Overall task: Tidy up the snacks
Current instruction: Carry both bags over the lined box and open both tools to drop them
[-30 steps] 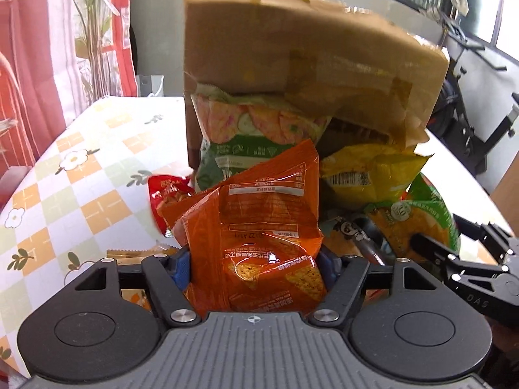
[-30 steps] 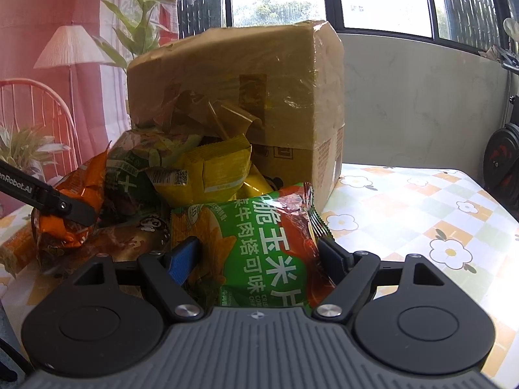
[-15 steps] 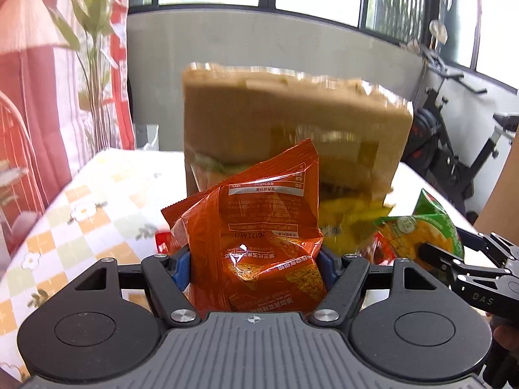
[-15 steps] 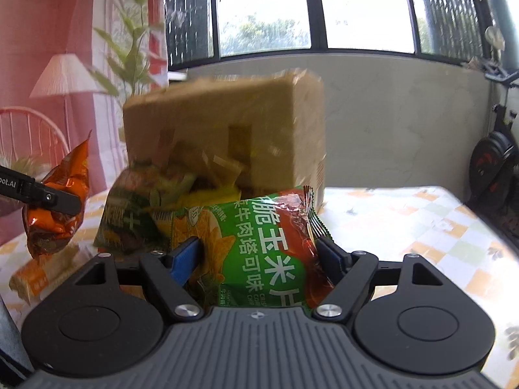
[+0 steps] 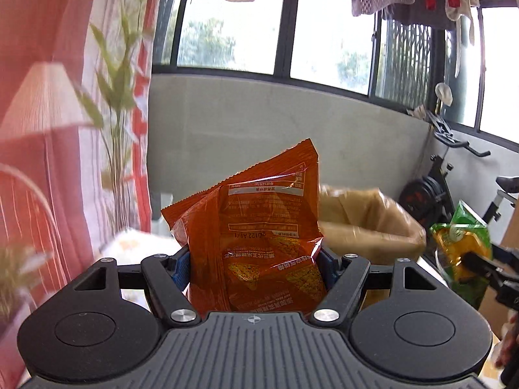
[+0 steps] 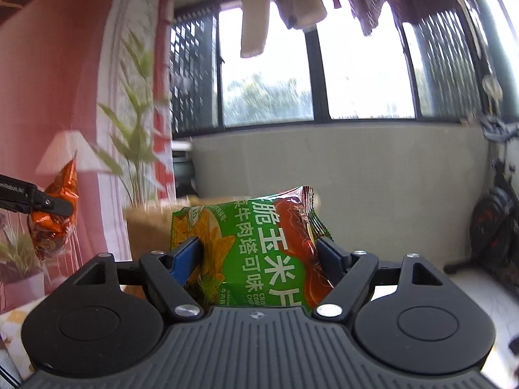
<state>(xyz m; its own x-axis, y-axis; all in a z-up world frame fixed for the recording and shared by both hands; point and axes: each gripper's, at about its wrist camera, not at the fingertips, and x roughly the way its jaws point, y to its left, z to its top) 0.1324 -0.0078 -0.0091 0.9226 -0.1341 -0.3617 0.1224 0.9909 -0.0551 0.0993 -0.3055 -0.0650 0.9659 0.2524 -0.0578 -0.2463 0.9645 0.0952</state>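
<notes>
Snack packets are both held up in the air: the crinkled orange foil chip bag stands upright, pinched by the left tongs, and the glossy green corn-chip bag is clamped crosswise in the right tongs. Behind them sits a blurred brown cardboard box, apparently open-topped. Each bag blocks much of the box. Only the left view shows the black exercise bike; only the right view shows the checked worktop corner, beside a leafy green plant.
</notes>
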